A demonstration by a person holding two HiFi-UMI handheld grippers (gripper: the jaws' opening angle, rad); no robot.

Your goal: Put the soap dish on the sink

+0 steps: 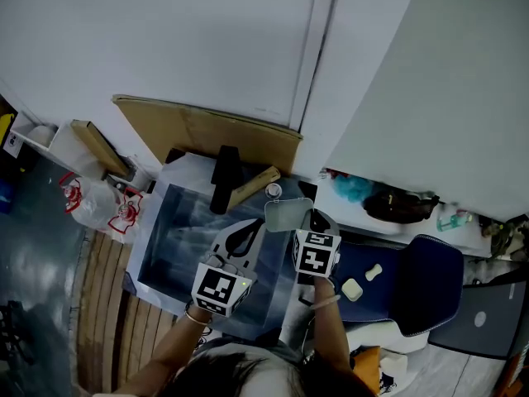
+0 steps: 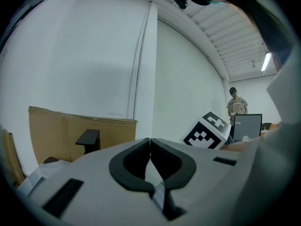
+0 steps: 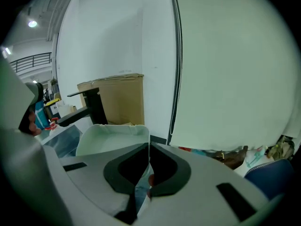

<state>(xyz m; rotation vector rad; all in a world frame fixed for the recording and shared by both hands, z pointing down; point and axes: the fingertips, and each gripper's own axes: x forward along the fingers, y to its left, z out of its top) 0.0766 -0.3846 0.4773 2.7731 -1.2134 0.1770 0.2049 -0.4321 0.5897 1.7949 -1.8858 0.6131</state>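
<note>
White wall (image 1: 207,31), cardboard (image 1: 207,135) behind steel sink (image 1: 178,238). Right gripper (image 1: 307,222) clamped on soap dish (image 1: 288,214) rim. Left gripper (image 1: 241,236) jaws together, empty, over sink.

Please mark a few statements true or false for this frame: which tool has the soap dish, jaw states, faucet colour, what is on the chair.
1. The right tool is clamped on the pale rounded plastic soap dish. True.
2. The left tool is wide open. False: it is shut and empty.
3. The faucet at the steel sink is white. False: it is black.
4. Two small pale pieces lie on the dark blue chair. True.
</note>
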